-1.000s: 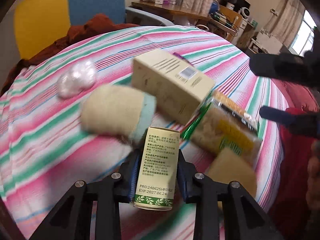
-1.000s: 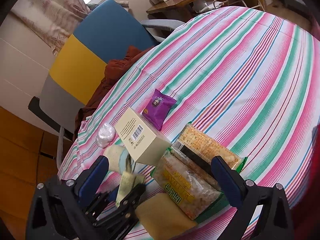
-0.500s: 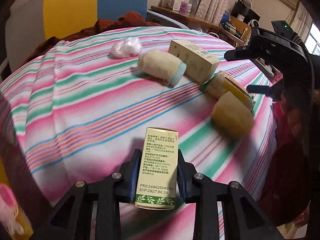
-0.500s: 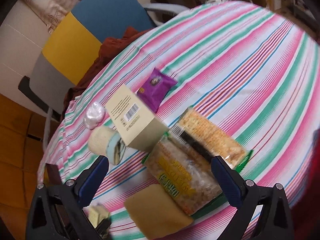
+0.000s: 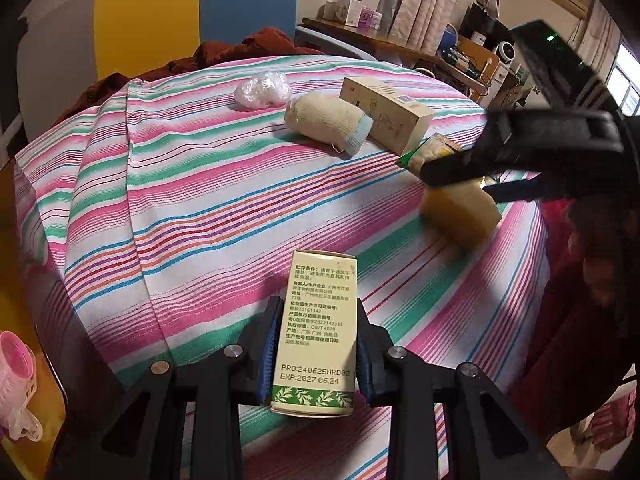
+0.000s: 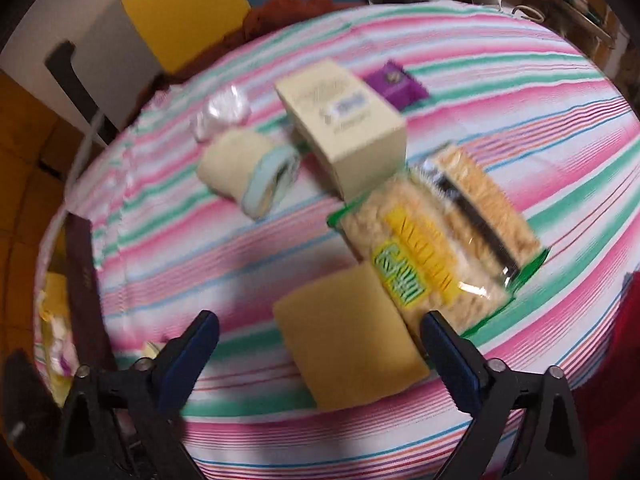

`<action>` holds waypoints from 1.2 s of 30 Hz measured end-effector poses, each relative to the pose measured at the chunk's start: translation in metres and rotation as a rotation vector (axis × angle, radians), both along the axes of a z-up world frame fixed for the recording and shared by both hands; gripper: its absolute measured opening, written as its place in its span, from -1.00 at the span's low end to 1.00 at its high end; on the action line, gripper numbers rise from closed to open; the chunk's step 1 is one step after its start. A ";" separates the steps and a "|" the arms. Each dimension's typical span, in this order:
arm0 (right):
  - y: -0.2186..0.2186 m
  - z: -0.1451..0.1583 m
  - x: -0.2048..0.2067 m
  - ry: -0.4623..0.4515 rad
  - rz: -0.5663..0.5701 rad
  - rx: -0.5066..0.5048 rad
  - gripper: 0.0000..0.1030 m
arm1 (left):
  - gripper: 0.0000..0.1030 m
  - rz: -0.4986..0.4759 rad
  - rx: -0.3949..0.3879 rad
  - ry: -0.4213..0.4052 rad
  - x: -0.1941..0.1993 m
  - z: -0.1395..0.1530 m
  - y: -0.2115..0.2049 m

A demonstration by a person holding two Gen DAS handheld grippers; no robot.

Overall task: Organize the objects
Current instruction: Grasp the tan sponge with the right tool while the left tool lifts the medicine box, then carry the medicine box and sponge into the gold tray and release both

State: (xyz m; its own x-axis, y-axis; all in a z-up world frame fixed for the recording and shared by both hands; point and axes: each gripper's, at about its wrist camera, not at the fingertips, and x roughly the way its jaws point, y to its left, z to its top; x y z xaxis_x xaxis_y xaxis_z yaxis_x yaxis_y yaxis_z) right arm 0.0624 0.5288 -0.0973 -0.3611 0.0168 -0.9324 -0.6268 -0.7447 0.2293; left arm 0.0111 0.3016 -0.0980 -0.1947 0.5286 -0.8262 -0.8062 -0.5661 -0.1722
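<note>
Left gripper — fingers clamped on the upright green-label box, above the bench's near edge | right gripper — fingers apart, straddling the yellow sponge, long axis running away from them; right nearer.

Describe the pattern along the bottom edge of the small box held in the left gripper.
A green band with pale leaf sprigs on the small box; the left wrist view shows it best.
</note>
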 end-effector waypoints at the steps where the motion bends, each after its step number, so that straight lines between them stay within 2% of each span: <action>1: -0.001 -0.002 -0.001 -0.016 0.005 0.011 0.78 | -0.39 -0.005 0.002 0.007 0.001 0.000 -0.001; 3: -0.001 -0.007 -0.003 -0.056 0.021 0.037 0.67 | -0.39 -0.010 0.006 0.019 0.002 -0.001 -0.001; 5: -0.002 -0.012 -0.005 -0.118 0.029 0.091 0.28 | -0.40 -0.015 0.008 0.025 0.003 -0.001 -0.002; 6: -0.002 -0.012 -0.005 -0.132 0.038 0.109 0.20 | -0.41 -0.017 0.008 0.027 0.003 0.000 -0.002; 10: -0.009 -0.002 -0.002 -0.088 0.070 0.111 0.15 | -0.41 -0.017 0.005 0.019 0.005 0.006 -0.005; 17: -0.028 0.031 0.003 0.057 0.146 0.105 0.16 | -0.41 -0.016 0.092 0.046 0.016 0.040 -0.030; 20: -0.048 0.045 -0.004 0.111 0.176 0.100 0.16 | -0.41 0.014 0.130 0.063 0.018 0.056 -0.048; 24: -0.086 0.063 -0.029 0.179 0.247 0.087 0.16 | -0.41 0.107 0.186 0.082 0.008 0.079 -0.081; 28: -0.134 0.080 -0.047 0.233 0.343 0.062 0.16 | -0.41 0.246 0.229 0.104 -0.014 0.097 -0.126; 32: -0.178 0.090 -0.064 0.285 0.451 0.028 0.16 | -0.41 0.401 0.233 0.141 -0.029 0.107 -0.181; 36: -0.219 0.100 -0.081 0.333 0.551 -0.017 0.16 | -0.41 0.551 0.216 0.152 -0.042 0.102 -0.232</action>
State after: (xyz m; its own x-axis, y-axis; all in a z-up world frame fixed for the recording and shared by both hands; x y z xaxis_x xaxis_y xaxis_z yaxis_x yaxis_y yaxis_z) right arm -0.0182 0.3096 0.0026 -0.5828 -0.2676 -0.7673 -0.0464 -0.9317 0.3602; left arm -0.0313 0.0696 0.0045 -0.5944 0.4690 -0.6533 -0.4295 -0.8719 -0.2352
